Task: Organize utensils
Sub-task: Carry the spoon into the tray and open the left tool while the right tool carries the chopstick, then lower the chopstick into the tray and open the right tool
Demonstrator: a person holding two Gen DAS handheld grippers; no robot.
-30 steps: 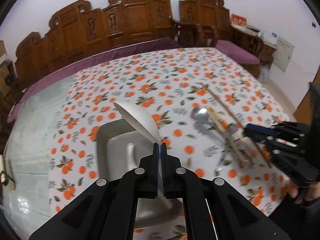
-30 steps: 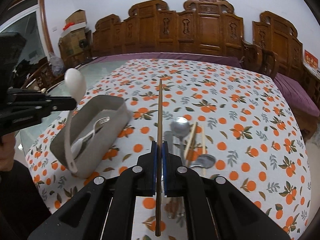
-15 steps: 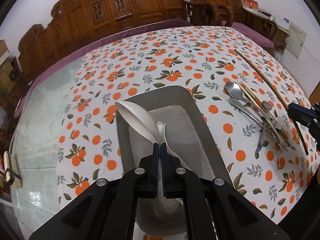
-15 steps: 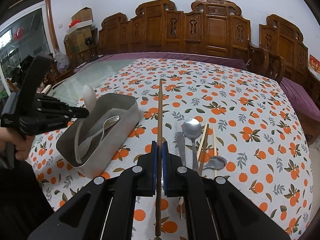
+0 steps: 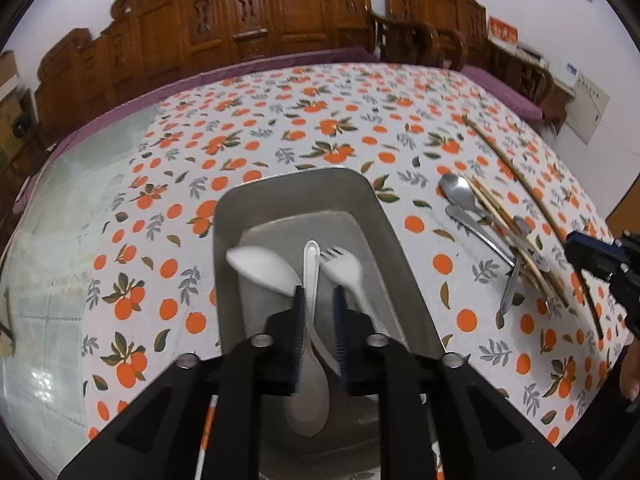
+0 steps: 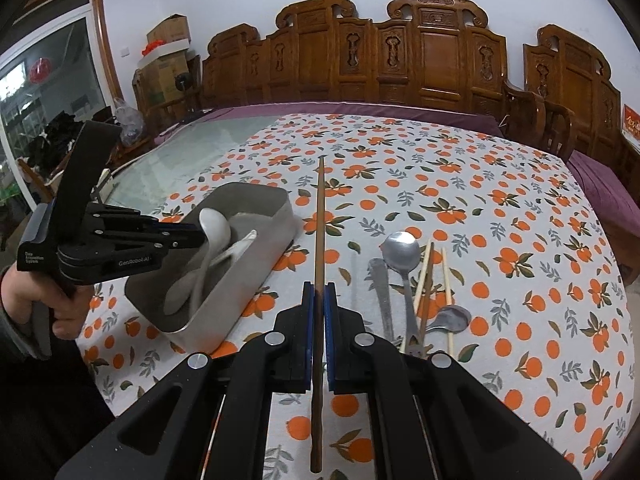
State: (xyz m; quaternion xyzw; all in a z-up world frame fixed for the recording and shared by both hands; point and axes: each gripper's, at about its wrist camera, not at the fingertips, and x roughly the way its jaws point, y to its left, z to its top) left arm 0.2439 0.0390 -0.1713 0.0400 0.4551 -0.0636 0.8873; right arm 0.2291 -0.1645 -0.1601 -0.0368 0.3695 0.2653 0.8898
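Since half a second ago your left gripper (image 5: 318, 312) has sunk into the metal tray (image 5: 384, 220) and its jaws have just been opening; they now stand a little apart, and the white spoon (image 5: 264, 266) sits blurred beside the left pad rather than pinched, its handle hidden behind that pad, so you cannot tell whether it still touches. Between the jaws you see another white spoon (image 5: 310, 360) lying lengthwise on the tray floor, with a white fork (image 5: 344, 268) just right of it; the tray's near end is cut off by the gripper body.

Your right gripper (image 6: 319, 320) is clamped on a long brown chopstick (image 6: 320, 216), which runs out over the tablecloth (image 6: 500, 216) past the tray's right wall (image 6: 256, 264). Its lower end shows below the pads.

Toward the cloth's right side lie the remaining utensils in a loose pile: a steel spoon (image 6: 401, 246), pale chopsticks (image 6: 446, 276), a second steel spoon (image 6: 452, 318) and a flat steel handle (image 6: 380, 280). Their near ends overlap and are partly hidden by the right gripper's arm.

Your left hand (image 6: 60, 304) wraps the left handle at the table's left edge.
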